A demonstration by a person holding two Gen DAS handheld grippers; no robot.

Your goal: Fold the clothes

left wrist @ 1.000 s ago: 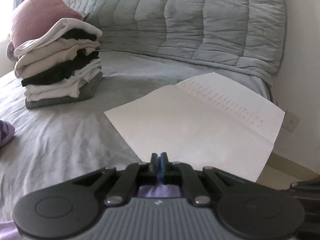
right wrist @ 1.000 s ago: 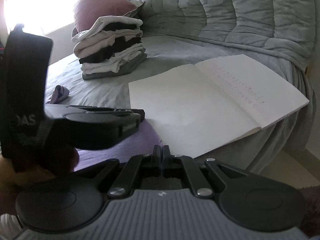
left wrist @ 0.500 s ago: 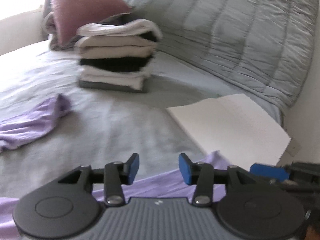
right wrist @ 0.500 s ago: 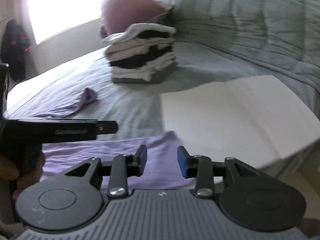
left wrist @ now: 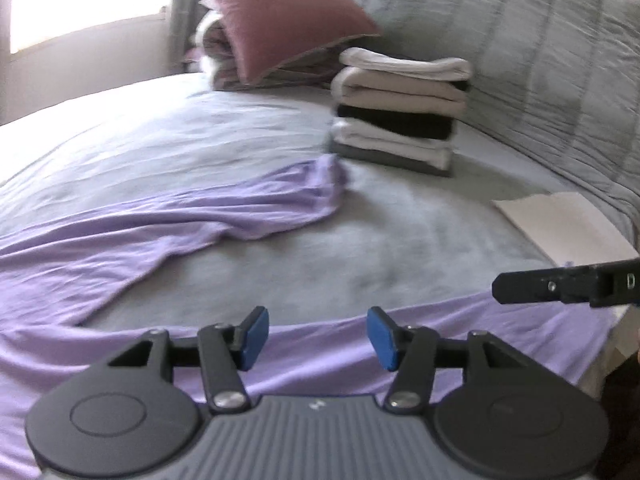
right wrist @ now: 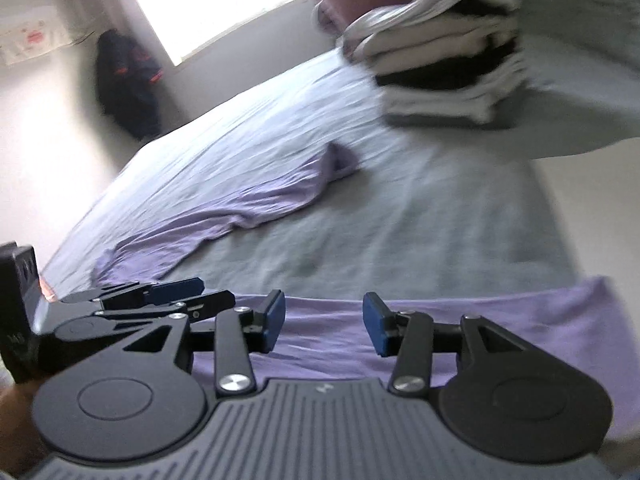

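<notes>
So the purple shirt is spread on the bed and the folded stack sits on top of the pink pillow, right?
Not quite. The purple shirt is spread on the bed, but the folded stack sits on the bed beside the pink pillow, as the left wrist view shows.

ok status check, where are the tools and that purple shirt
Left tool and right tool both opening, nothing between the pads. Lilac cotton shirt spread crumpled on the grey bed, unfolded. Stack of folded clothes behind, clear of it.
</notes>
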